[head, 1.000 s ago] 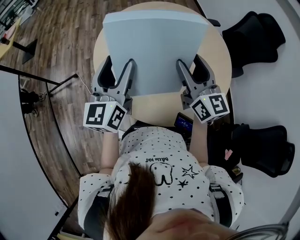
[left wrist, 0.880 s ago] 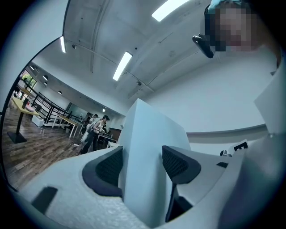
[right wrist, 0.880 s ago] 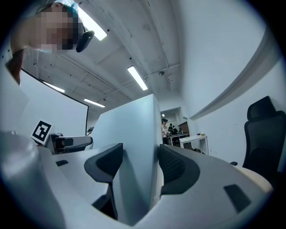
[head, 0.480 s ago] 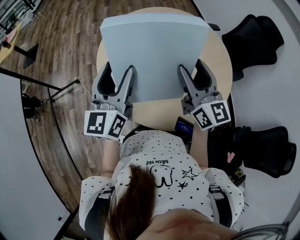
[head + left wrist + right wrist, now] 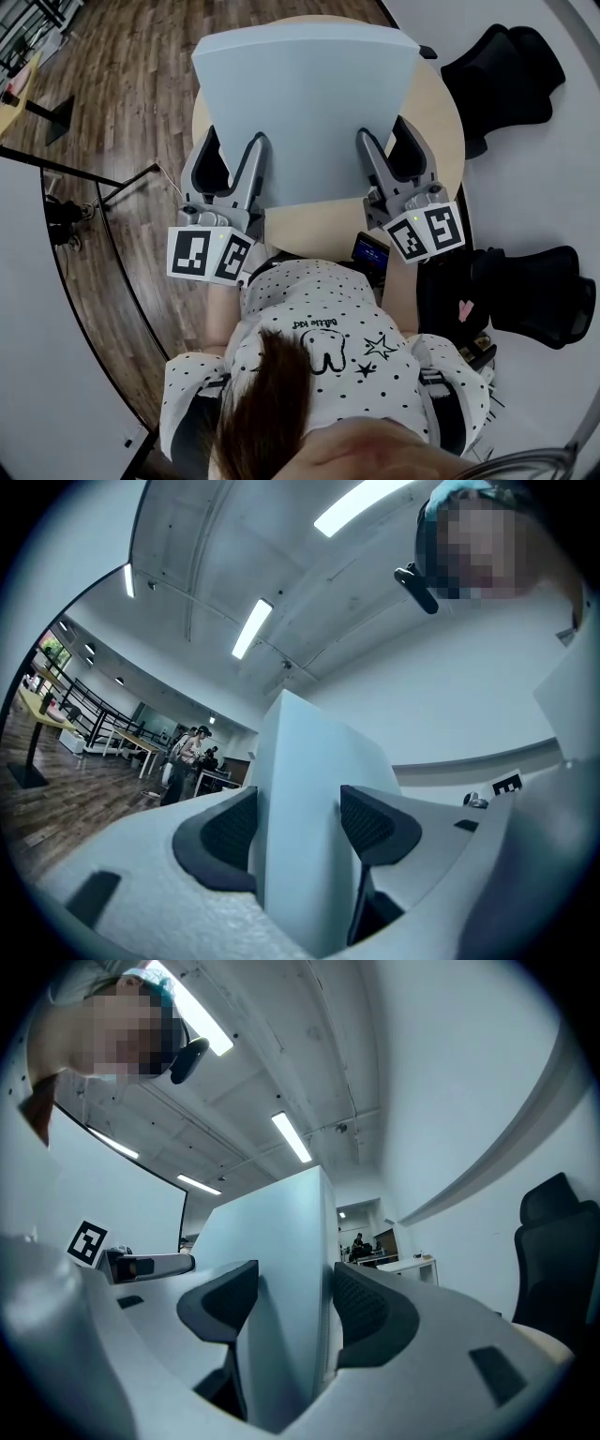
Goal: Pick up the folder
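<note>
The jaws of both grippers were clenched on the one folder [image 5: 305, 103]. The left gripper [image 5: 234, 141] grasped its near edge over the table's left side, and the right gripper [image 5: 384, 131] grasped the same edge over the table's right side. There were two grippers, one folder and one round tan table [image 5: 442, 122]. Right of the table were two black seats, a far chair [image 5: 502, 70] and a near chair [image 5: 530, 295]. In each gripper view dark pads [image 5: 225, 832] pressed both faces of the folder. It was plain pale blue-grey, rectangular, closed and unmarked. It was held over the table, hiding most of the tabletop in the head view.
</note>
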Demonstrator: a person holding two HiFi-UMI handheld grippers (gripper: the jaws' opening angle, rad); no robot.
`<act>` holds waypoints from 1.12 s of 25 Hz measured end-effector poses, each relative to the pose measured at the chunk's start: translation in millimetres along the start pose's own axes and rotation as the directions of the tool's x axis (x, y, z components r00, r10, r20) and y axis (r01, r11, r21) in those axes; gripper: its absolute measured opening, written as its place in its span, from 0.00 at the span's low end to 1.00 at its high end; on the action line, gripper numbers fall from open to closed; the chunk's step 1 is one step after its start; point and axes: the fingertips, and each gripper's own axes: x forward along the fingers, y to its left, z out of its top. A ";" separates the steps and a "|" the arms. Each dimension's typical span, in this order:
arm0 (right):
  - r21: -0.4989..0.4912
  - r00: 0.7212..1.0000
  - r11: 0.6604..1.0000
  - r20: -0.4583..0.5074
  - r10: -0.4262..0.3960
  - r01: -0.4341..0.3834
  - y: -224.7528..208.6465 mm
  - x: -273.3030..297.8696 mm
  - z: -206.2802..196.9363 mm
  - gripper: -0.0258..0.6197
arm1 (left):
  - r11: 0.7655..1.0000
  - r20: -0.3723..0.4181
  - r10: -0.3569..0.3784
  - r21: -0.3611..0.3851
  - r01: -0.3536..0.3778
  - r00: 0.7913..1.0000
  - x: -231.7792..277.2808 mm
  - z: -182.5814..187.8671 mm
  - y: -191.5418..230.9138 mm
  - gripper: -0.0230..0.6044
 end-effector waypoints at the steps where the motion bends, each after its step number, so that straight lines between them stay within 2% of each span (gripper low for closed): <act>1: 0.000 1.000 1.000 0.000 0.000 0.000 -0.7 -0.1 0.8 0.43 | 1.000 0.000 0.000 -0.001 0.000 1.000 0.7 0.4 -0.5 0.48; 28: 0.009 0.999 0.999 -0.003 -0.051 0.051 -19.5 -6.6 3.1 0.43 | 0.998 -0.020 -0.046 -0.038 0.046 0.999 19.4 -10.4 -8.0 0.48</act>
